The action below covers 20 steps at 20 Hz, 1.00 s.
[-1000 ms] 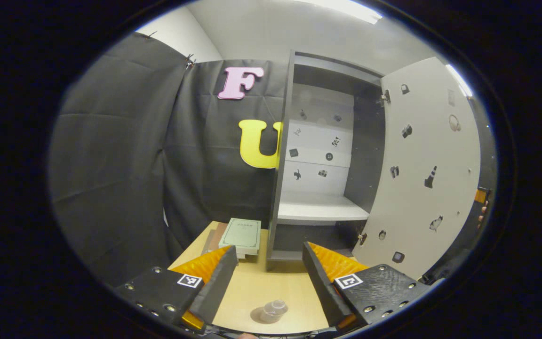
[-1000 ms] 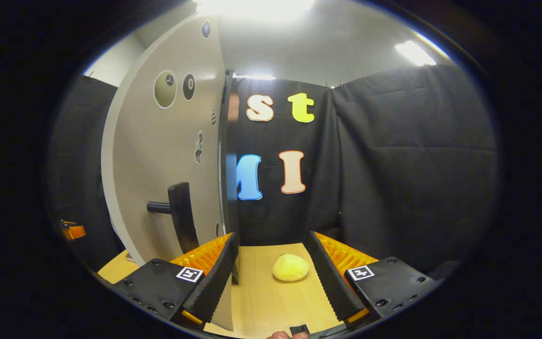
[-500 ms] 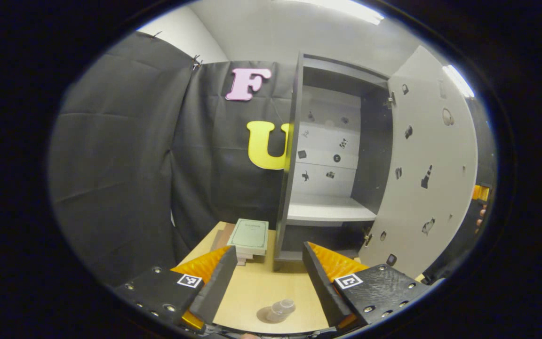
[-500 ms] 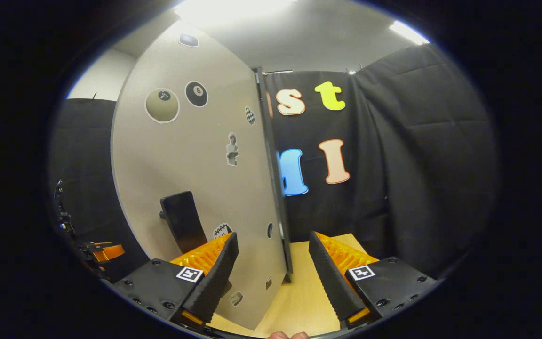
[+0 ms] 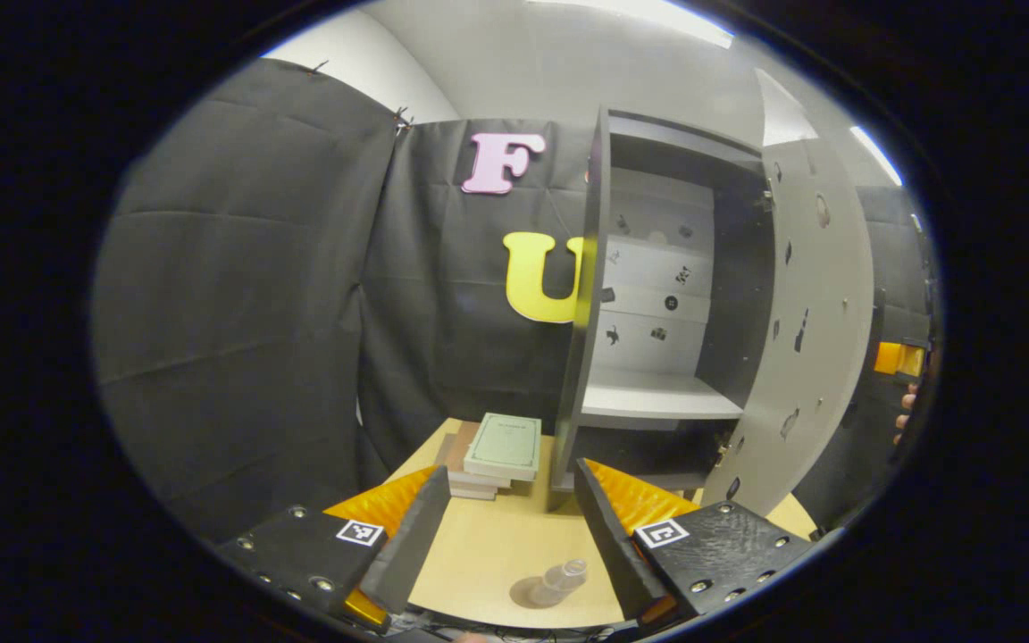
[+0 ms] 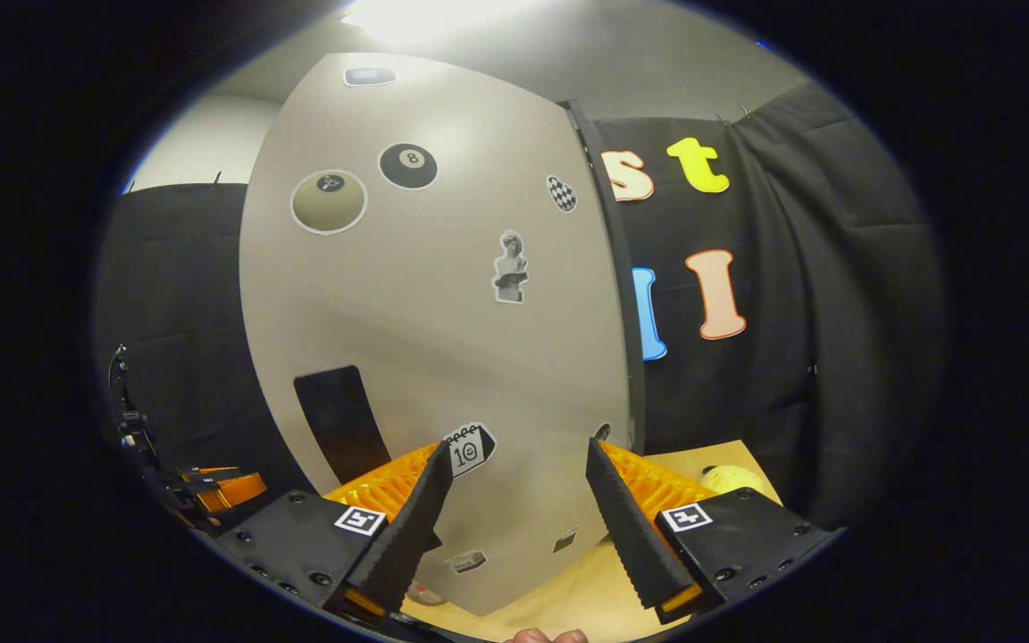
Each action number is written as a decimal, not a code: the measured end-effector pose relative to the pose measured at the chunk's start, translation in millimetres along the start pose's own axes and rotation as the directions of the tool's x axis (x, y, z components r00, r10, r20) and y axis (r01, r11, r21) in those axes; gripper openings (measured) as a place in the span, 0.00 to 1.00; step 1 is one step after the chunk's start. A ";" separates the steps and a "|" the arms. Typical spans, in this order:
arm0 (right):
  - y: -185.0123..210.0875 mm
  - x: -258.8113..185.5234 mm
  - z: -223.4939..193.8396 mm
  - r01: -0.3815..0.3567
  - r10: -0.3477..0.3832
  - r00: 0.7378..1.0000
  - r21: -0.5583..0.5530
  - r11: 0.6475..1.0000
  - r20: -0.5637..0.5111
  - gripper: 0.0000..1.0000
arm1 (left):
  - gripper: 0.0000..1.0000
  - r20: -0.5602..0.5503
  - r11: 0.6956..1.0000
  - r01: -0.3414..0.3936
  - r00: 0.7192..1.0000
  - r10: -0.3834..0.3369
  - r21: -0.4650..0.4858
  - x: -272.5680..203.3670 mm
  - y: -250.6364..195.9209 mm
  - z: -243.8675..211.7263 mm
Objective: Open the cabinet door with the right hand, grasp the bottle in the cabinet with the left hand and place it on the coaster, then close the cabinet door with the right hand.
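Cabinet [image 5: 657,268]: stands at the far side of the worktop [image 5: 488,545]; door [image 5: 814,339] swung partway, sticker-covered; shelf inside bare.
Bottle [image 5: 559,580]: clear, on the round coaster [image 5: 528,594], near edge of worktop, between the left claw's fingers in view but untouched.
Left claw [image 5: 506,527]: wide open, empty.
Right claw [image 6: 519,509]: wide open, empty, facing the door's outer face [image 6: 443,339]; black handle [image 6: 340,420] to its left.
Books [image 5: 497,451]: stacked left of the cabinet.
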State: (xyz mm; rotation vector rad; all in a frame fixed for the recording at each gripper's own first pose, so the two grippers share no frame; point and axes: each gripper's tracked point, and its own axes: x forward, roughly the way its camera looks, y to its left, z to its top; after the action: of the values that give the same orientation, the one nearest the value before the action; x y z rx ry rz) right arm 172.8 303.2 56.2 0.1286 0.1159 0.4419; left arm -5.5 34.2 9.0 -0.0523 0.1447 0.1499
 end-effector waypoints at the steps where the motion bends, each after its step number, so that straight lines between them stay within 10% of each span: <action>1: 3.6 9.4 -2.0 -0.015 0.015 1.000 0.007 1.000 -0.015 0.96 | 0.83 0.001 1.000 -0.007 1.000 0.007 -0.001 -1.2 2.3 -0.4; 10: 22.7 24.0 4.2 -0.057 0.057 0.998 0.028 0.998 -0.023 0.98 | 0.87 0.000 0.999 -0.040 0.999 0.040 -0.002 -12.4 10.0 -4.4; 20: -56.1 -20.9 -9.8 0.182 -0.182 0.982 -0.020 0.983 -0.048 0.98 | 0.83 0.009 0.998 0.061 0.998 -0.061 0.018 14.6 -24.1 -8.6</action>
State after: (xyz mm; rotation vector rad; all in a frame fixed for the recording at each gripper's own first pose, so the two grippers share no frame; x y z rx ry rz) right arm 176.1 244.9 39.9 0.0910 0.1717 0.2633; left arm 11.2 12.0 -0.7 -0.0383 0.1349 0.0878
